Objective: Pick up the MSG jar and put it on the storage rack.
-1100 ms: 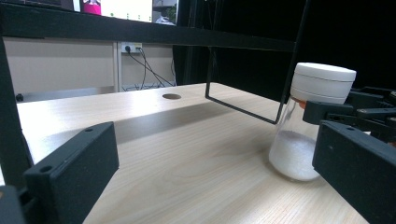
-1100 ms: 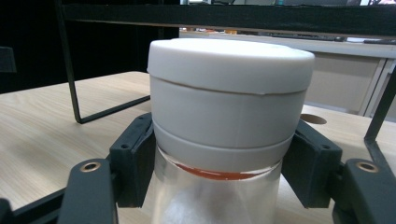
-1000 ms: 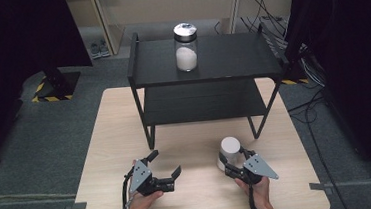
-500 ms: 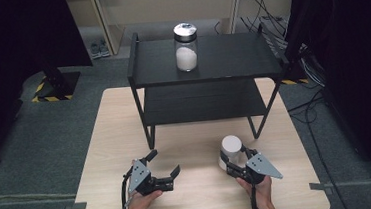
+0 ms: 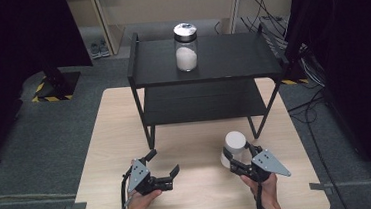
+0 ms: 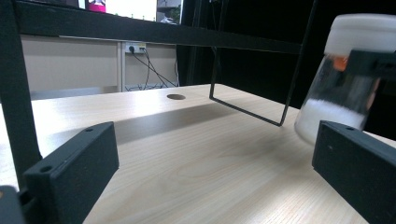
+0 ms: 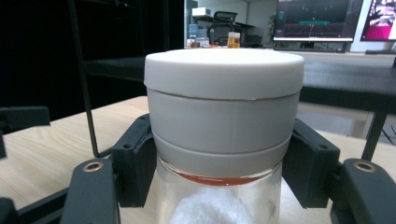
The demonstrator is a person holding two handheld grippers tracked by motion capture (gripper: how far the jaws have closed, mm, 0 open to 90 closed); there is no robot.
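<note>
From the high view, a light wooden table [image 5: 200,193] stands on grey carpet, with a black two-tier metal shelf [image 5: 205,63] on its far half and dark curtains at both sides of the room. There are two jars and two grippers. One glass jar with a silver lid [image 5: 186,47], part full of white powder, stands on the shelf's top tier. The other, a white-lidded jar [image 5: 234,148], sits near the table's front right, clamped between the jaws of the right gripper [image 5: 239,158]. The left gripper [image 5: 162,164] rests at the front left with its jaws spread and nothing between them.

In the left gripper view, the wood-grain tabletop [image 6: 201,163] runs between two parted black jaws; the white-lidded jar [image 6: 341,93] tilts at the right edge, its base clear of the wood.

In the right gripper view, the jar's wide white lid [image 7: 224,93] tops clear glass with white powder [image 7: 210,207] inside; the pads [image 7: 135,163] press just under the lid on both sides.
</note>
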